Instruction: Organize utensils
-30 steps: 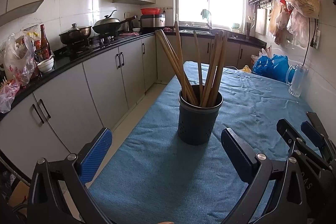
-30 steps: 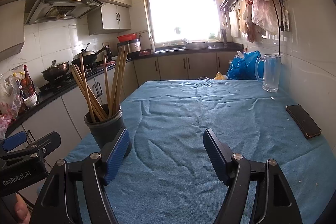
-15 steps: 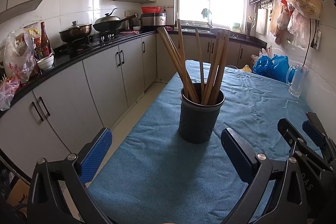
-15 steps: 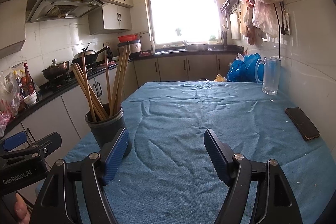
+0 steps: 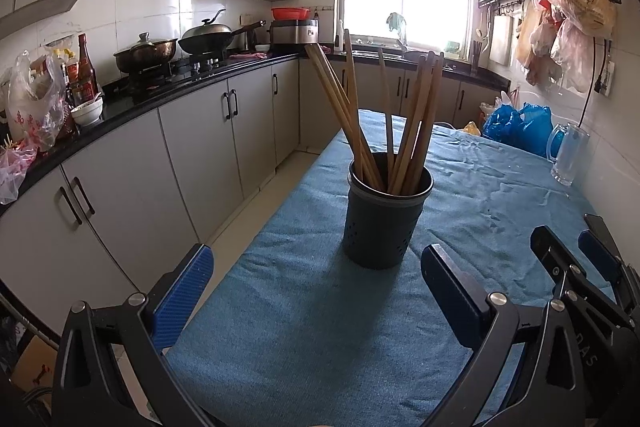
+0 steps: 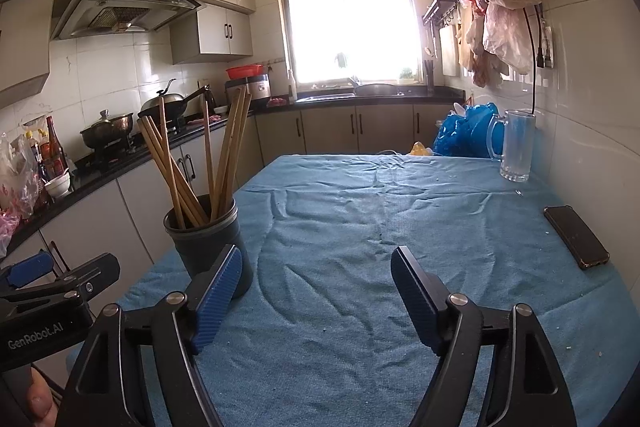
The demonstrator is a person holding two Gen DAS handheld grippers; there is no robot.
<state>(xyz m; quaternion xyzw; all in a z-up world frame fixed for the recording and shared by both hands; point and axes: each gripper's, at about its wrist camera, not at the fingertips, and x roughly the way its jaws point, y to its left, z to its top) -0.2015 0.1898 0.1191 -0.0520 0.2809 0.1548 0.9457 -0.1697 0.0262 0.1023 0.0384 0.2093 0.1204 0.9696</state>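
Note:
A dark perforated utensil holder (image 5: 384, 215) stands upright on the blue tablecloth (image 5: 320, 327) near the table's left edge. Several wooden chopsticks (image 5: 416, 123) stand in it, leaning outward. It also shows in the right wrist view (image 6: 208, 239) with the chopsticks (image 6: 228, 155). My left gripper (image 5: 316, 291) is open and empty, just short of the holder. My right gripper (image 6: 316, 291) is open and empty over the cloth, with the holder beside its left finger. The left gripper's body (image 6: 52, 287) shows at lower left in the right wrist view.
A black phone (image 6: 576, 237) lies near the table's right edge. A glass mug (image 6: 516, 147) and blue bags (image 6: 464, 135) stand at the far right by the tiled wall. Counter and cabinets (image 5: 160, 155) run along the left, across a floor gap.
Both grippers have drawn slightly back and tilted up. The holder sits a little farther and lower in both views. Both stay open and empty.

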